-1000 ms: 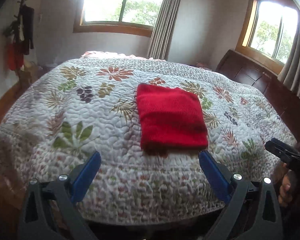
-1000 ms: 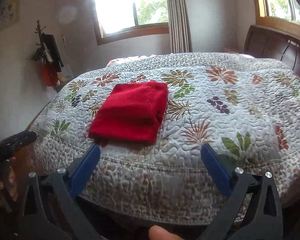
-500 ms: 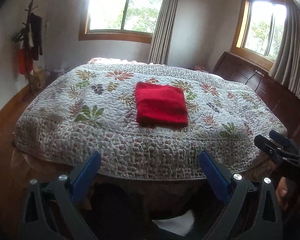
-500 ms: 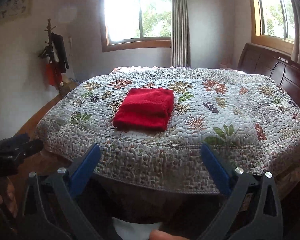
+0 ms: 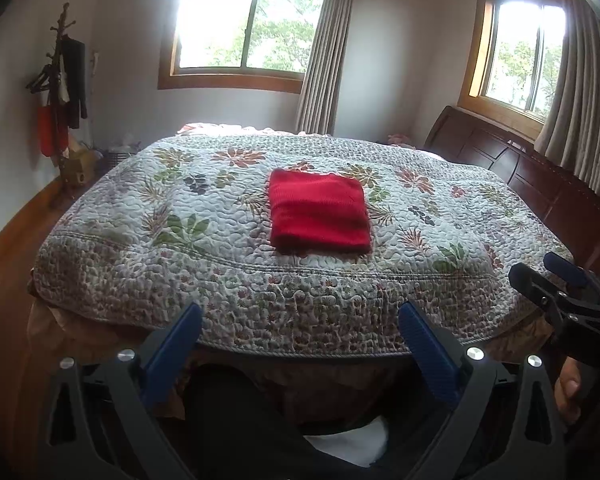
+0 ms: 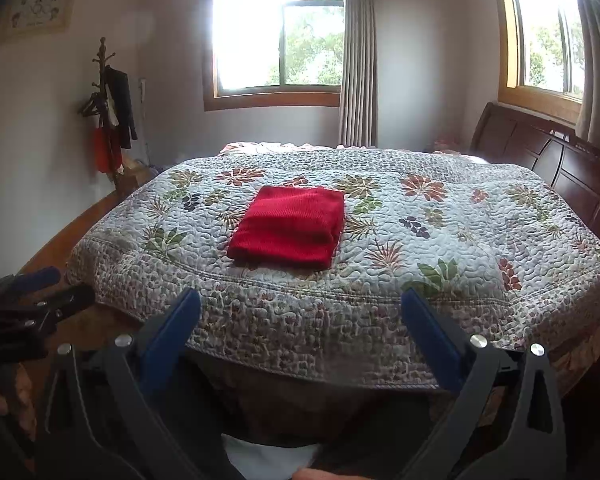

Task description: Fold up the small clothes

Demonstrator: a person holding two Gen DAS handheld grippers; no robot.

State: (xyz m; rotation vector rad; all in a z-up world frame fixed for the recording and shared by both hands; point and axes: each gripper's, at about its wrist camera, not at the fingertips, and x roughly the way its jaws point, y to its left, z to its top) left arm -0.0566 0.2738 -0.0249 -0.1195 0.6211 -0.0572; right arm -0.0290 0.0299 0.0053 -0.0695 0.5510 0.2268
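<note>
Both tools are held in front of the bed, off the quilt: the left tool (image 5: pixel 300 324) and the right tool (image 6: pixel 300 312) each have their blue fingers wide apart and hold nothing. No brand or readable writing shows; the framed picture (image 6: pixel 38 8) on the wall is too blurred to read.

Compared with one second ago, both tools have pulled back from the bed. Then the quilt filled the views and the fingers were just at its near edge; now the whole near side of the bed and the dark space under it are seen. The red cloth (image 5: pixel 319 212) has not moved. It lies folded in a neat rectangle on the flowered quilt (image 5: pixel 140 216), near the front edge and about in the middle.

Around the bed are a wooden floor (image 5: pixel 8 248), a dark wooden headboard (image 5: pixel 540 184) on the right, two windows with grey curtains (image 5: pixel 320 52), and a coat stand (image 5: pixel 62 92) with clothes at the left wall.
</note>
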